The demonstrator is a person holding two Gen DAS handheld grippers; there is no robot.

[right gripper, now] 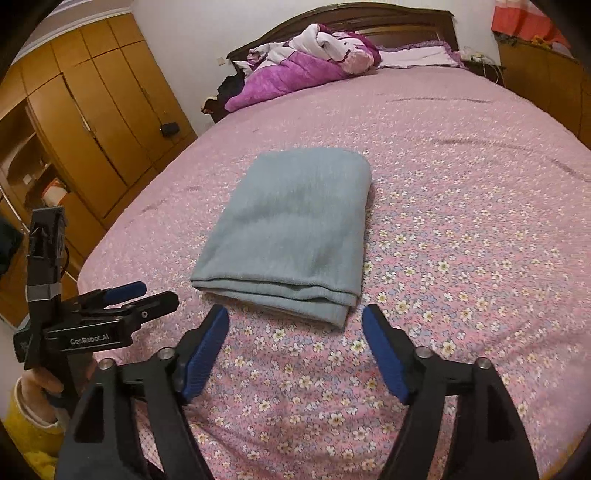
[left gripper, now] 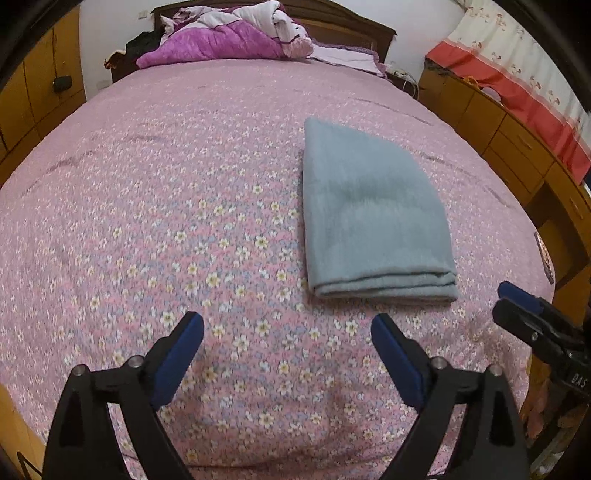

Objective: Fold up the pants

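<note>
The grey-blue pants (left gripper: pixel 373 210) lie folded in a flat rectangle on the pink flowered bedspread (left gripper: pixel 184 221), stacked layers at the near edge. They also show in the right wrist view (right gripper: pixel 295 229). My left gripper (left gripper: pixel 287 325) is open and empty, above the bedspread, near and left of the pants' front edge. My right gripper (right gripper: pixel 295 317) is open and empty, just in front of the pants' near edge, not touching. The right gripper shows at the left wrist view's right edge (left gripper: pixel 517 301); the left gripper shows at the right wrist view's left (right gripper: pixel 147 293).
A crumpled purple and white quilt (right gripper: pixel 295 70) and a pillow (right gripper: pixel 417 55) lie at the dark wooden headboard (right gripper: pixel 369 14). Wooden wardrobes (right gripper: pixel 92 122) stand on the left of the bed, low wooden cabinets (left gripper: pixel 498 133) under a red and white curtain (left gripper: pixel 517 66) on the right.
</note>
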